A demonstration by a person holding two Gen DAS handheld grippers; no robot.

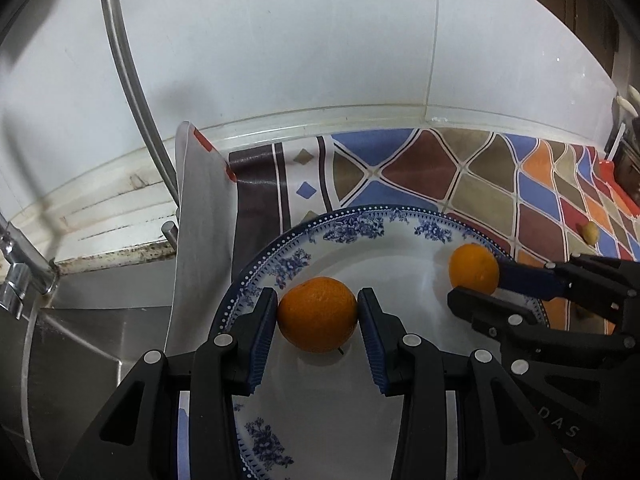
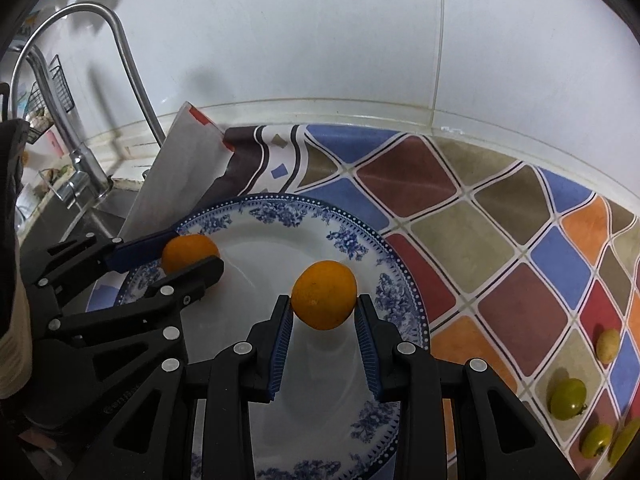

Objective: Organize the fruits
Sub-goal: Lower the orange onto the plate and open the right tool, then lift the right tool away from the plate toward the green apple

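Two oranges sit low over a blue-and-white plate (image 1: 256,268), one in each gripper. In the left wrist view my left gripper (image 1: 317,300) is shut on the nearer orange (image 1: 317,314), a blue pad pressing on each side. To the right, my right gripper (image 1: 476,284) is shut on the second orange (image 1: 474,266) near the plate's right rim. The right wrist view shows the same: right gripper (image 2: 323,300) shut on its orange (image 2: 324,294), left gripper (image 2: 198,250) holding the other orange (image 2: 188,250) over the plate (image 2: 400,264). Whether the oranges touch the plate I cannot tell.
Small green tomatoes (image 2: 568,398) and a yellowish fruit (image 2: 608,344) lie on the patterned mat (image 2: 460,240) right of the plate. A white board (image 1: 200,216) leans at the sink's edge, left of the plate. A faucet (image 2: 120,60) and sink (image 1: 92,340) are further left, with a tiled wall behind.
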